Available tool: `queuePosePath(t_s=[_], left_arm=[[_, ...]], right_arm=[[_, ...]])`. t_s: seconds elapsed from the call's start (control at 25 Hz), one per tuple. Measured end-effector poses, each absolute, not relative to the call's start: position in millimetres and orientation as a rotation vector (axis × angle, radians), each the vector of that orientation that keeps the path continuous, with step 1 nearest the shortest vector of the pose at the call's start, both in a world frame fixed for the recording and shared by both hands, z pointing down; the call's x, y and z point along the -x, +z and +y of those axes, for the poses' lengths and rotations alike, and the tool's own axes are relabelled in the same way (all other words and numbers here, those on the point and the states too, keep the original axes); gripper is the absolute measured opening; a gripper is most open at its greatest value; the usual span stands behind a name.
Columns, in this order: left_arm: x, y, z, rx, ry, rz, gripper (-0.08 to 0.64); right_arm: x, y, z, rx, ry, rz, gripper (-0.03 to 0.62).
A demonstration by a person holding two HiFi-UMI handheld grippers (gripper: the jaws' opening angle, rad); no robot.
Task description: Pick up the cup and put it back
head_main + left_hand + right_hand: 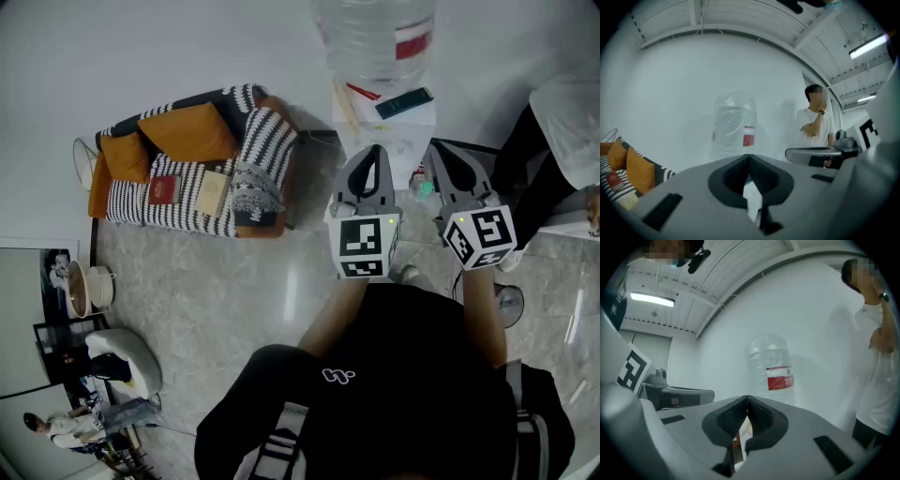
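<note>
The left tongs (pixel 749 161) and the right tongs (pixel 747 404) are both pressed fully together with nothing between them. They are held up side by side, facing the large clear plastic water bottle with a red label (pixel 774 373) at the far side. No cup shows in any view, so I cannot tell where it stands. A cup is probably light, stiff and perhaps slippery, so pinching one wall just below the rim seems safest.

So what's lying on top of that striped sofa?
On the sofa: a large orange cushion, a smaller one, a red book and a tan one. Whatever lies beneath the cushions is covered.
</note>
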State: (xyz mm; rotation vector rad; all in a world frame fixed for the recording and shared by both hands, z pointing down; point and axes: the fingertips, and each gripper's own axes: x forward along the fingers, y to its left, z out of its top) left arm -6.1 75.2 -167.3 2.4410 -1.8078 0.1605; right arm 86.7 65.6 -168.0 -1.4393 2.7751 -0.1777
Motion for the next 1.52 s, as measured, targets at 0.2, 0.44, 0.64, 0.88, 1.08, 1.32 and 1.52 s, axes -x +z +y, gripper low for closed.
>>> queuePosePath(t_s=[0.2, 0.44, 0.64, 0.88, 1.08, 1.32, 1.52], left_arm=[[-1.8, -161.5, 77.8, -2.425, 0.167, -1.820, 0.014], [-15.6, -157.3, 82.5, -2.405, 0.168, -1.841, 0.014], [-18.8, -154.4, 88.7, -2.356, 0.171, -1.902, 0.014], [-11.6, -146.8, 104.5, -2.245, 0.183, -2.019, 0.014], [-3.3, -142.3, 127.3, -2.165, 0.215, -2.103, 0.014], [14.5, -138.8, 130.2, -2.113, 0.250, -2.157, 0.014], [30.0, -132.7, 118.7, -2.098, 0.281, -2.151, 0.014]], right_arm=[[-98.4, -165.2, 68.4, 1.431, -0.180, 2.764, 0.009], [-115.2, -160.1, 72.8, 1.418, -0.188, 2.774, 0.009], [-132.1, -159.2, 77.9, 1.389, -0.187, 2.779, 0.009], [-150.4, -150.7, 84.7, 1.325, -0.209, 2.803, 0.009], [-149.7, -142.1, 92.3, 1.244, -0.237, 2.830, 0.009], [-137.1, -135.9, 87.4, 1.191, -0.269, 2.838, 0.009], [-131.3, -127.8, 74.3, 1.214, -0.311, 2.823, 0.010]])
